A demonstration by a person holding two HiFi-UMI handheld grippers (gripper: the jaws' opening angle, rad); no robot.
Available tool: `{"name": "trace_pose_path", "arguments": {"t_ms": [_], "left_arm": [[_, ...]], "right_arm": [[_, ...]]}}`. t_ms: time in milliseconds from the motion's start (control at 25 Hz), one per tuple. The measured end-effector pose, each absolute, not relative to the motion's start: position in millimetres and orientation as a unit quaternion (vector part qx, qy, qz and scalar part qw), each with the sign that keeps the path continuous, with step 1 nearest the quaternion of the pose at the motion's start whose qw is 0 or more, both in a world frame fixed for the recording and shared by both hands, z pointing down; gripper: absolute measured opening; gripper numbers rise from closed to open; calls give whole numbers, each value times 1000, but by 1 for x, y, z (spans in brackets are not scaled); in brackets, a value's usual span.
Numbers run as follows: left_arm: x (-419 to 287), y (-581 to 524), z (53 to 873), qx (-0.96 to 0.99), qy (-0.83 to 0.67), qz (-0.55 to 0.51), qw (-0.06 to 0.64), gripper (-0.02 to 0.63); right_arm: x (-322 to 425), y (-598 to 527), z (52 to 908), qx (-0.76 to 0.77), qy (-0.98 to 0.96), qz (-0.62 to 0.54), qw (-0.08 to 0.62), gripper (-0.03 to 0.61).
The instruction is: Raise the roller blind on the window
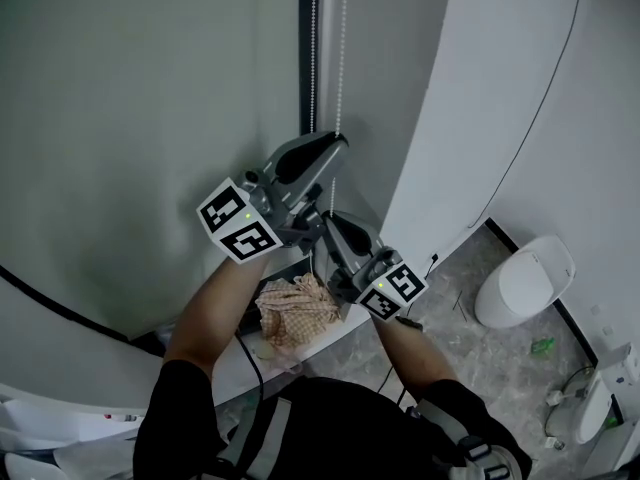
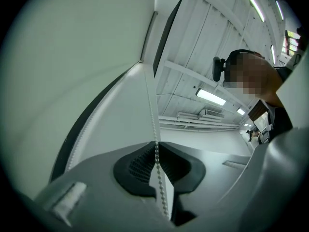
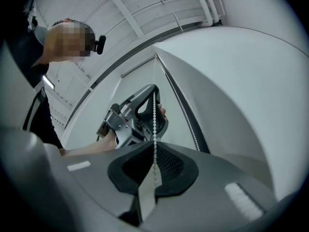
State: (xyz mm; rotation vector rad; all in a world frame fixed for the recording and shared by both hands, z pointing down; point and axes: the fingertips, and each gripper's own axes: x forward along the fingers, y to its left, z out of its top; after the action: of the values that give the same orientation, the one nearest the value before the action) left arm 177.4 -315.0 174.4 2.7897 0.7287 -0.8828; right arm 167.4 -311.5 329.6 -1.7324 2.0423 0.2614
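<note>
Gripping the bead chain [image 1: 342, 48] at two heights, both grippers are held up in front of the window. The left gripper [image 1: 337, 140] is the upper one. In its own view the dark ribbed fingers [image 2: 135, 166] are closed together on the chain, which runs out between them and straight up along the edge of the blind. The right gripper [image 1: 323, 218] sits just below it and a little nearer the person, also pointing upward. Its fingers [image 3: 176, 166] are shut on the same strand, with a short tail of beads lying back between them. Its view looks up at the left gripper clamped on the chain above.

The roller blind [image 1: 150, 118] — a plain, pale grey-green sheet — hangs over the window at the left of the head view, covering it as far as that view reaches. Along the blind's right edge stands the dark window frame [image 1: 305, 48]. The chain's two strands hang by it, one over the frame and one just to its right. A white wall [image 1: 470, 88] turns away on the right, with a thin black cable [image 1: 547, 93] running down it. Beneath the grippers a crumpled checked cloth [image 1: 295, 313] lies on a white ledge [image 1: 228, 366], and past it is grey tiled floor [image 1: 470, 348].
</note>
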Motion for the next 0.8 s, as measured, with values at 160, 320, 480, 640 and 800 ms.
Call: {"name": "trace_pose_path", "arguments": {"t_ms": [160, 320, 480, 640, 800], "left_arm": [[177, -322, 175, 922, 240, -293, 79, 17], [168, -327, 176, 927, 219, -299, 57, 15], [169, -326, 202, 938, 204, -279, 37, 14], [172, -332, 253, 945, 190, -254, 79, 14], [164, -324, 321, 953, 172, -223, 113, 15]], "right_arm": [[169, -311, 331, -628, 741, 92, 219, 18], [162, -310, 340, -627, 746, 89, 207, 18], [157, -309, 376, -635, 747, 58, 187, 17], [153, -303, 427, -645, 747, 6, 162, 17], [142, -293, 497, -649, 748, -67, 121, 17]]}}
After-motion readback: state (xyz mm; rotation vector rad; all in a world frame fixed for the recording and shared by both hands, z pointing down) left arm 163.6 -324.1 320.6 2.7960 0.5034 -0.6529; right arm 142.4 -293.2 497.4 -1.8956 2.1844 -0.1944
